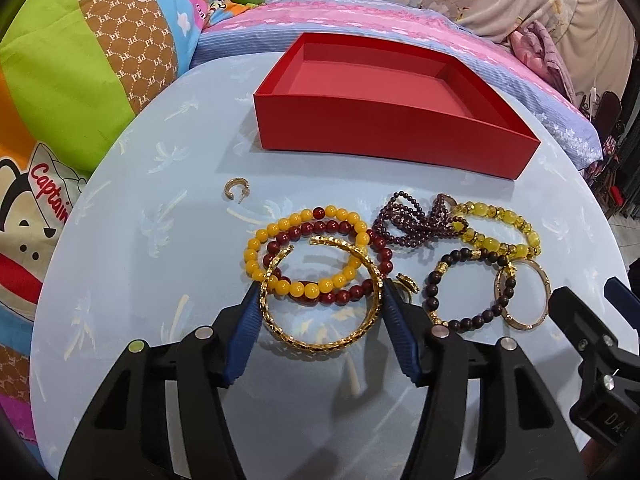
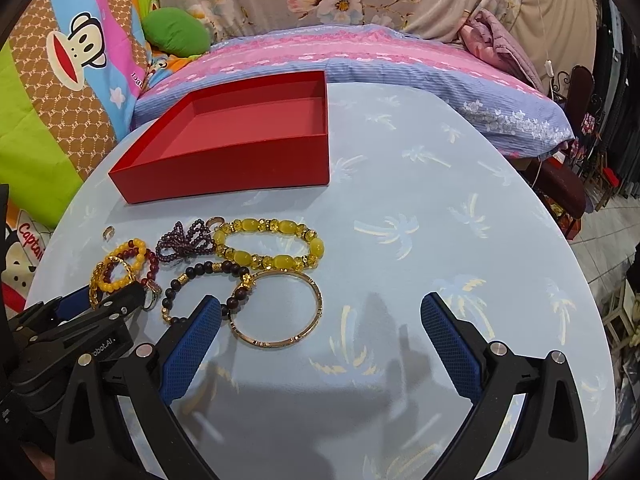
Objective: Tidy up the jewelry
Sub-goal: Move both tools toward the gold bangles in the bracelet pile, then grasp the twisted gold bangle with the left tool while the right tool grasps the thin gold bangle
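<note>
**Q:** Going left to right, what lies before your tongs?

**A:** On the pale blue table (image 1: 120,280), a small gold hoop earring (image 1: 234,189) sits alone toward the left edge. Next, my left gripper (image 1: 318,300) straddles the gold bangle (image 1: 320,320), one blue pad at each side of the ring, touching or nearly so; I cannot tell whether they press. The bangle overlaps a yellow bead bracelet (image 1: 280,224) and a dark red bead bracelet (image 1: 352,296).

**Q:** And further right?

**A:** A purple bead strand (image 1: 404,220), a gold ring (image 1: 406,286) just beside my left gripper's right pad, a dark bead bracelet (image 2: 200,276), a yellow crystal bracelet (image 2: 268,244) and a thin rose-gold bangle (image 2: 280,312). My right gripper (image 2: 320,316) stands wide apart, clamped on nothing, its left pad just beside the dark bracelet and thin bangle.

**Q:** The box?

**A:** The red box (image 1: 380,128) lies beyond everything, toward the table's far edge, with no jewelry in it.
</note>
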Action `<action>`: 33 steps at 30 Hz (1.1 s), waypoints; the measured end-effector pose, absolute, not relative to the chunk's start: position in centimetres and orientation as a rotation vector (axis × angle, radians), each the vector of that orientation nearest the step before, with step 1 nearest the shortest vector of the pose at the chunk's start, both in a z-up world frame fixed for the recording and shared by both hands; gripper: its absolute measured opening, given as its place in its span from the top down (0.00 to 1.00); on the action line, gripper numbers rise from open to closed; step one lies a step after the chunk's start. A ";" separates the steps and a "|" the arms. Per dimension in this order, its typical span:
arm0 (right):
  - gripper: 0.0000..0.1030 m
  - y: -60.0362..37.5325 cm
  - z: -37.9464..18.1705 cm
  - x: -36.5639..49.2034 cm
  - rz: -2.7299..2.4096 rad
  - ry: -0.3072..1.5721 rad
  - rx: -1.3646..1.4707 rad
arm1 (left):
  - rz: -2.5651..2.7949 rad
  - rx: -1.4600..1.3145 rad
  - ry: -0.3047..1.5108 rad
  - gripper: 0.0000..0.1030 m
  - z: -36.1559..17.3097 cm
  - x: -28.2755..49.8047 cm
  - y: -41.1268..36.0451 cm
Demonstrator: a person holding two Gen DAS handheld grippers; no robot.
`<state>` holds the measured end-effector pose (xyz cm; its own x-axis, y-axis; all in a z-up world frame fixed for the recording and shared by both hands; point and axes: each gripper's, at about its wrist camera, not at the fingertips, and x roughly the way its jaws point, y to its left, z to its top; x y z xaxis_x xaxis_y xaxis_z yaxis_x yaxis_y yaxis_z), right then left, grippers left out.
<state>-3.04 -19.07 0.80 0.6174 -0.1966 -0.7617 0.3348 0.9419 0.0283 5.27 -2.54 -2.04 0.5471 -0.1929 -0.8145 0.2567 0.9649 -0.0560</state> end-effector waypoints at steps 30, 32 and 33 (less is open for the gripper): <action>0.19 -17.3 -2.2 -1.1 -0.233 0.926 0.104 | -0.231 0.045 0.929 0.46 -0.2 3.4 -0.1; 0.22 -17.4 -2.2 -0.8 -0.230 0.926 0.098 | -0.233 0.045 0.935 0.46 -0.4 3.5 -0.2; 0.23 -17.5 -2.2 -0.7 -0.229 0.925 0.099 | -0.234 0.045 0.937 0.46 -0.4 3.6 -0.3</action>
